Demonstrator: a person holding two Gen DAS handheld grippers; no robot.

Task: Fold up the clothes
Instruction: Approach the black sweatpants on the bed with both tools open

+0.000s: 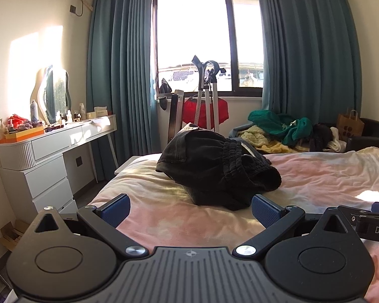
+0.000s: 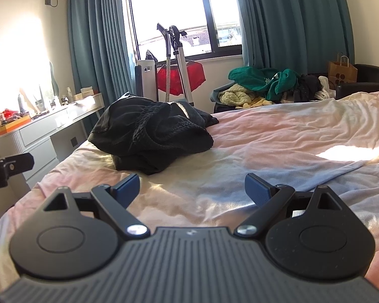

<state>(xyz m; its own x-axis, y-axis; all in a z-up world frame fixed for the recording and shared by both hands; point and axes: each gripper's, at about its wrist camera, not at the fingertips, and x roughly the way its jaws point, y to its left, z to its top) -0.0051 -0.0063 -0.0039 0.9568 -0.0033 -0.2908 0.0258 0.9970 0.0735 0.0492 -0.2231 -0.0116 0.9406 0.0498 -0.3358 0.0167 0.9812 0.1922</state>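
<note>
A: Where is the clothing?

B: A crumpled black garment [image 1: 214,169] sits in a heap on the bed [image 1: 315,176], at the centre of the left wrist view. In the right wrist view the same heap [image 2: 151,136] lies left of centre, on the pink and cream bedcover [image 2: 278,136].

A: And the claws?

B: The left claw [image 1: 190,210] is spread wide, with nothing between its blue pads [image 1: 116,212]. It sits low in the frame, just in front of the garment; I cannot tell whether the right-hand pad touches the fabric. The right claw [image 2: 192,189] is also spread wide and empty, at the bottom centre of its view, over bare cover, apart from the heap.

A: Anything else around?

B: A white dressing table [image 1: 58,141] with bottles stands at the left of the frame. Teal curtains [image 1: 118,63] frame a bright window [image 1: 192,38]. A pile of green and yellow clothes [image 1: 278,131] lies at the right, beyond the bed, near a brown paper bag [image 1: 350,123].
</note>
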